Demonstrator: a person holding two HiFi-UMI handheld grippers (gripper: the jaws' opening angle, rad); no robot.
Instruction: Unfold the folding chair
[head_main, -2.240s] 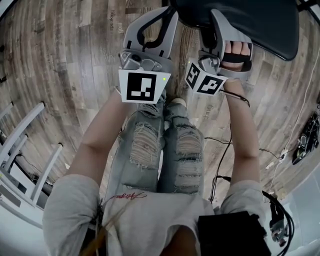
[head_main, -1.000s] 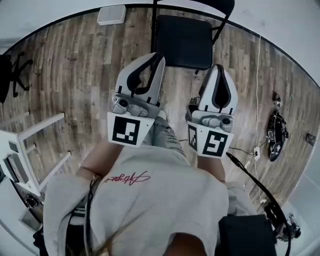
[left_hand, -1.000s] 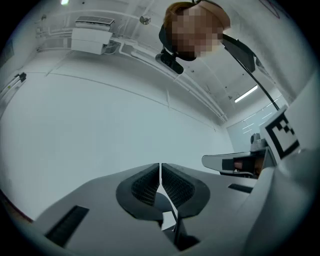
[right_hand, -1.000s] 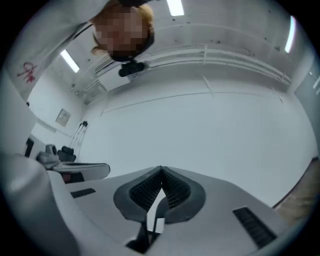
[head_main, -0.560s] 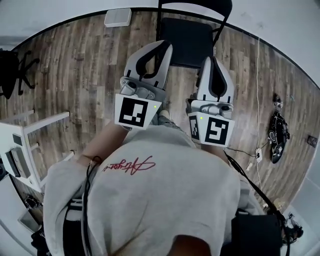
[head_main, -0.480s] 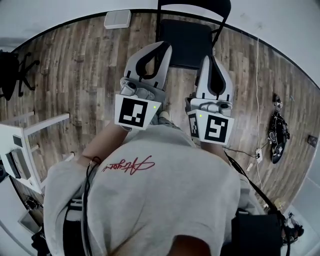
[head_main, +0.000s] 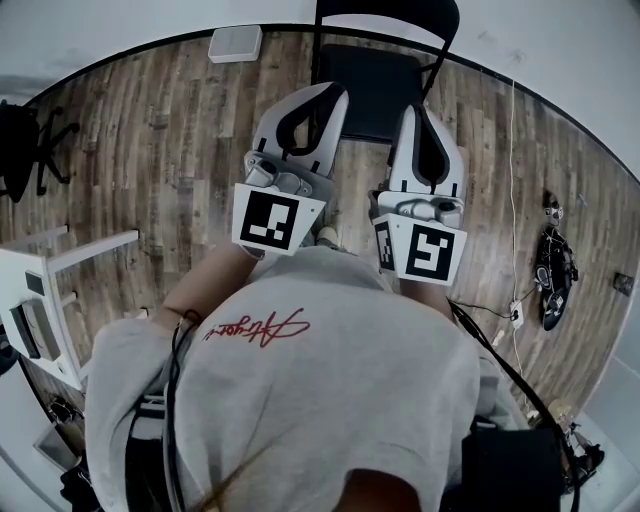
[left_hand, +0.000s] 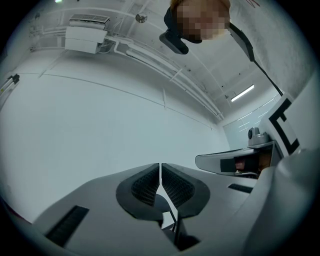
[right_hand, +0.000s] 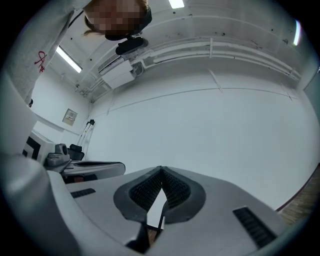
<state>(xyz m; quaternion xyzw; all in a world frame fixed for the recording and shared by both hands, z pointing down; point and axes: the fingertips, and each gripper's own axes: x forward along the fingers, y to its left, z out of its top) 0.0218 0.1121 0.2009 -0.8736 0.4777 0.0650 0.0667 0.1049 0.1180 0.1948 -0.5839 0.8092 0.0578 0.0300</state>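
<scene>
backed off chair (head_main: 372, 85) | L gripper (head_main: 335, 95), R gripper (head_main: 421, 112) shut | floor (head_main: 170, 130) open both sides

The person straightened up and drew back from the black folding chair (head_main: 375, 85), which ended up standing open farther off on the wooden plank floor (head_main: 170, 130). The left tongs (head_main: 335, 93) and right tongs (head_main: 425, 108) came up off its seat. The grey shirt (head_main: 320, 380) came to cover the torn jeans.
</scene>
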